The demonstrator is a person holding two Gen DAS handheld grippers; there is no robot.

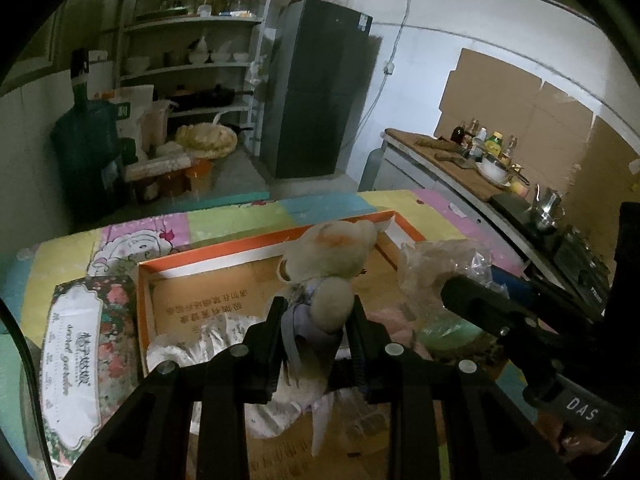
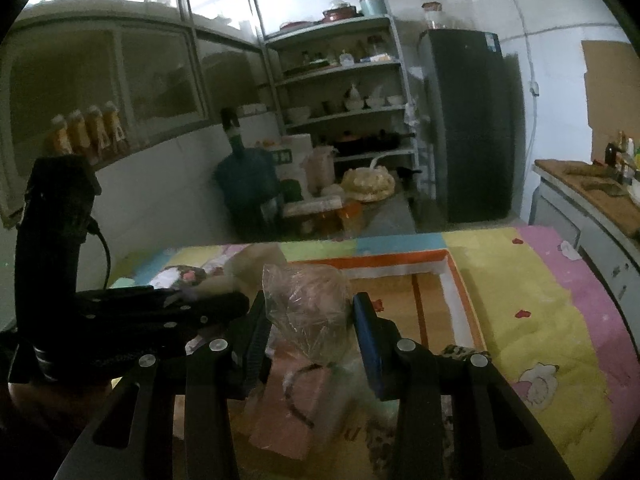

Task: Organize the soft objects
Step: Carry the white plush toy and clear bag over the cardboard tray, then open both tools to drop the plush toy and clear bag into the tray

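Grippers numbered two, each clamped on one soft item above an open cardboard box (image 1: 208, 292). Left gripper (image 1: 316, 312) had its jaws partly closed, pressing on a plush toy (image 1: 332, 264): cream-white and fuzzy, with an orange patch on the top part and a pale lilac ribbon hanging at the grip. Right gripper (image 2: 310, 312) stood somewhat wider, its jaws bearing on a crinkled clear plastic bag (image 2: 306, 300); the contents could not be made out. One box lay on a patchwork cloth (image 2: 520, 280), near its far edge, with an orange rim, white inner walls and printed Chinese characters, too blurred to read. One floral tissue pack (image 1: 76, 356) lay touching the box's left side, its script label illegible. In the box lay one white crumpled cloth (image 1: 208, 344) and one pink item (image 2: 292, 408). "DAS" was legible on the right gripper's body in the left view.
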